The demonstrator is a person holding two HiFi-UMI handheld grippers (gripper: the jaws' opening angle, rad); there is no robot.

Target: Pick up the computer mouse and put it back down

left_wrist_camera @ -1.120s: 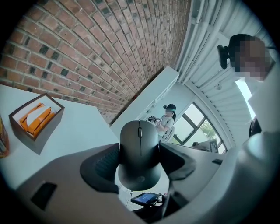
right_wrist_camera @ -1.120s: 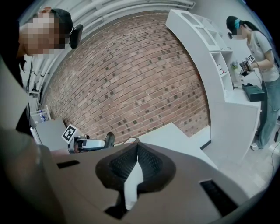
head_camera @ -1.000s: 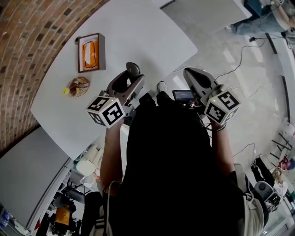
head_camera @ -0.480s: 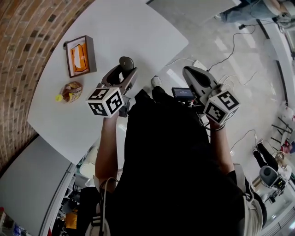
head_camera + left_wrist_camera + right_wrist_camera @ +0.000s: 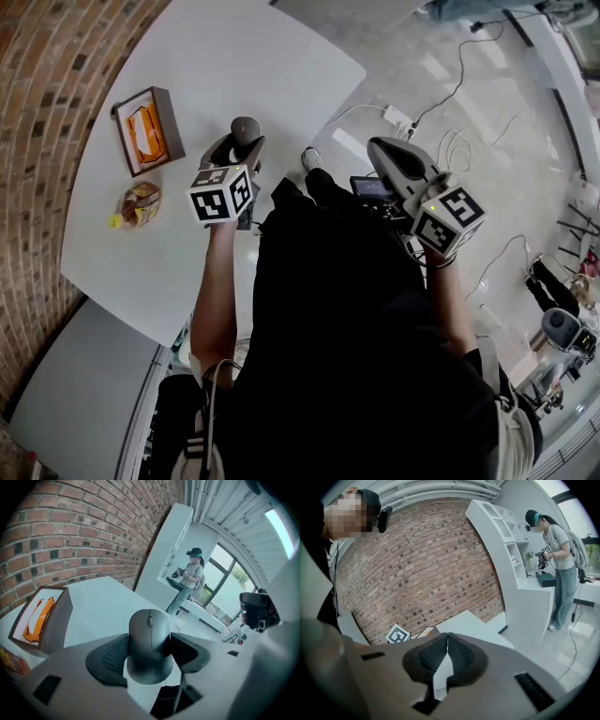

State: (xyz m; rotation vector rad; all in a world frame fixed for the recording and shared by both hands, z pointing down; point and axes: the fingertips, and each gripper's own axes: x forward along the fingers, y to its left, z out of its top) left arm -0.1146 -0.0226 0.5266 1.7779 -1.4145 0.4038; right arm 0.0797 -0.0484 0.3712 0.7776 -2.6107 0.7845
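A dark grey computer mouse (image 5: 149, 644) sits between the black pads of my left gripper (image 5: 150, 641), which press on both its sides. In the head view this mouse (image 5: 246, 128) shows at the tip of the left gripper (image 5: 242, 142), low over the white table (image 5: 234, 56) near its right edge. Whether the mouse touches the tabletop I cannot tell. My right gripper (image 5: 389, 155) hangs off the table, over the floor. Its pads (image 5: 459, 656) meet with nothing between them, so the right gripper (image 5: 446, 646) is shut.
A wooden box with something orange inside (image 5: 142, 129) (image 5: 40, 618) lies left of the mouse, and a snack packet (image 5: 139, 203) lies nearer me. Cables (image 5: 450, 141) trail on the floor at right. Another person (image 5: 555, 550) stands by white shelves (image 5: 501, 536).
My left gripper has sunk toward the table and tipped downward, the mouse staying between its jaws. The right gripper has barely shifted.
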